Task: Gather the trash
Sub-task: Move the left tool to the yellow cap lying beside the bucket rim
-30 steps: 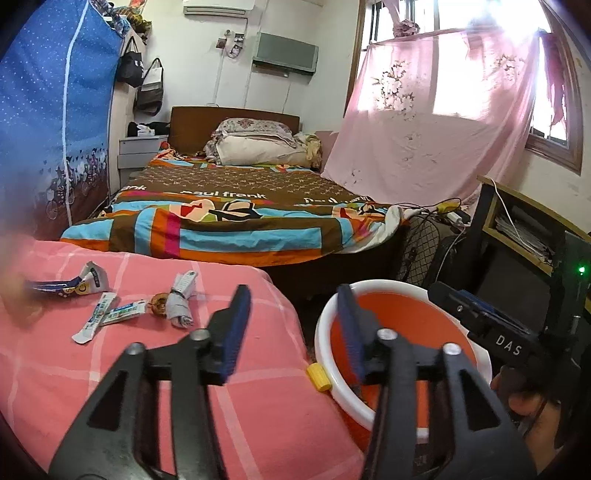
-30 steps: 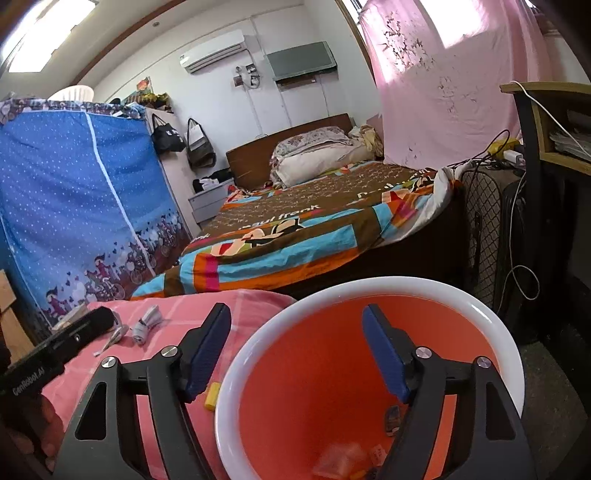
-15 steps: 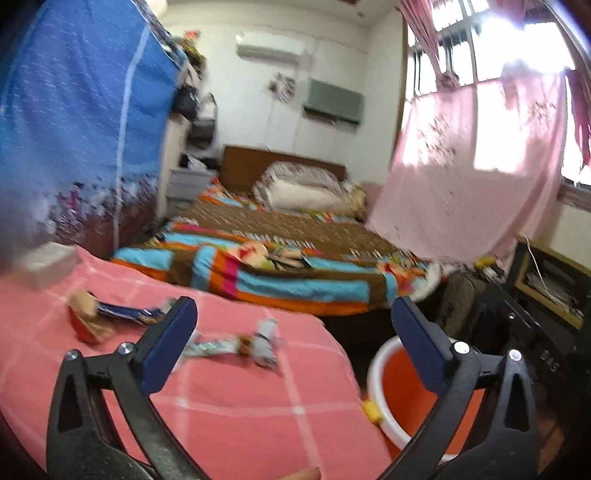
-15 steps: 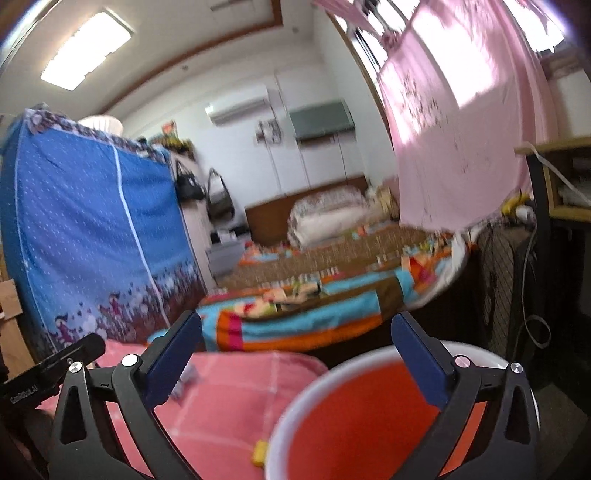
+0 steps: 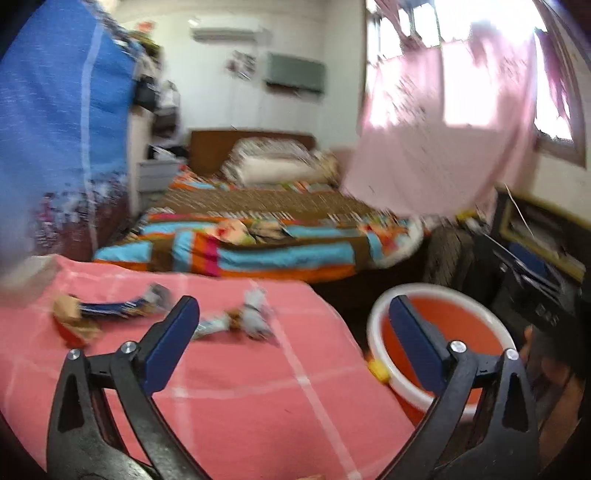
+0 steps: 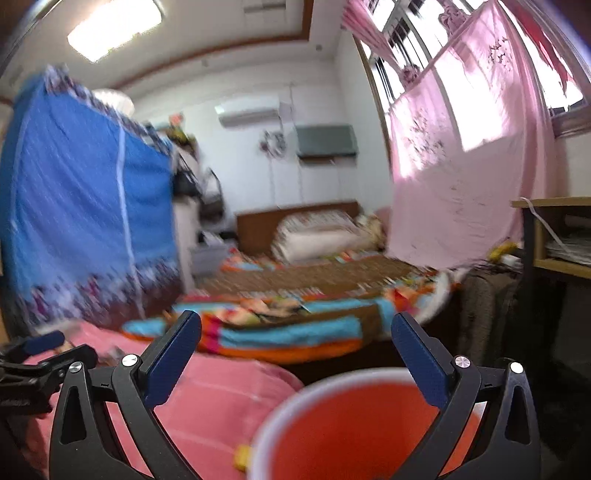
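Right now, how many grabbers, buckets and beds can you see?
Grabbers: 2, the left gripper and the right gripper, both open.
Buckets: 1, the orange bucket.
Beds: 1, the bed.
Total: 4.

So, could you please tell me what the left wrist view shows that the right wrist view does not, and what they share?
Only the left wrist view shows the trash on the pink cloth: a blue wrapper and crumpled wrappers, ahead of the open left gripper. Only the right wrist view shows the ceiling light, the wooden desk and the left gripper from the side. Both show the orange bin, a yellow piece beside its rim, the bed, the blue wardrobe and the pink curtain. The right gripper is also open.
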The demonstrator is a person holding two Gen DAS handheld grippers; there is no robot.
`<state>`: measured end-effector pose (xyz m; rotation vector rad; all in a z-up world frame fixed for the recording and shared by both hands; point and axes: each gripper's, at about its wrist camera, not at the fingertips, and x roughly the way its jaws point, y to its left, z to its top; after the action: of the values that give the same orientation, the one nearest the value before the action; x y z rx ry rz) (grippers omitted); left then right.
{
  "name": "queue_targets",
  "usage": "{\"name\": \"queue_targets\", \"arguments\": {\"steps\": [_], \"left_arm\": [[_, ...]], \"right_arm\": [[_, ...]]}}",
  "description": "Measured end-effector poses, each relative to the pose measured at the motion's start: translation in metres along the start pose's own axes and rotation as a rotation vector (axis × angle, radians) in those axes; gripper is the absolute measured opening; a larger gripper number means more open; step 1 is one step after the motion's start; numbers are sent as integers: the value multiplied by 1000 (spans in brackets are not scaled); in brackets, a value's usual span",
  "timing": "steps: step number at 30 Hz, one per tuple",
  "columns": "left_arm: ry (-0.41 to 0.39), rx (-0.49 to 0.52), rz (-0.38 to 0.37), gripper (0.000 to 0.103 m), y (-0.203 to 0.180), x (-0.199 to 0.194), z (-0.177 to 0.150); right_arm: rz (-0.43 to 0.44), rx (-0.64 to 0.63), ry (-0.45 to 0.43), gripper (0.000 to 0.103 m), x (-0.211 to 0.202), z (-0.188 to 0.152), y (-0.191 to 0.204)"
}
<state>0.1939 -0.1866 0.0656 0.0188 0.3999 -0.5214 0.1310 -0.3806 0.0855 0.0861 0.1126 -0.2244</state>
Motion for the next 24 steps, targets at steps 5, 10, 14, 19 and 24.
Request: {"name": "queue_targets", "arguments": {"steps": [5, 10, 14, 19, 24], "left_arm": [[185, 109, -107, 83, -29, 39, -12], [386, 237, -192, 70, -57, 77, -30], [459, 347, -210, 66, -72, 94, -37], [482, 454, -224, 64, -87, 105, -37], [490, 522, -307, 62, -89, 113, -34]], "right_arm": [[-81, -28, 182, 103, 15, -15, -26], [-111, 0, 252, 103, 13, -30, -55], [-123, 13, 292, 103, 14, -38, -71], [-104, -7, 389, 103, 27, -47, -73], [-41, 26, 453, 103, 31, -57, -76]]}}
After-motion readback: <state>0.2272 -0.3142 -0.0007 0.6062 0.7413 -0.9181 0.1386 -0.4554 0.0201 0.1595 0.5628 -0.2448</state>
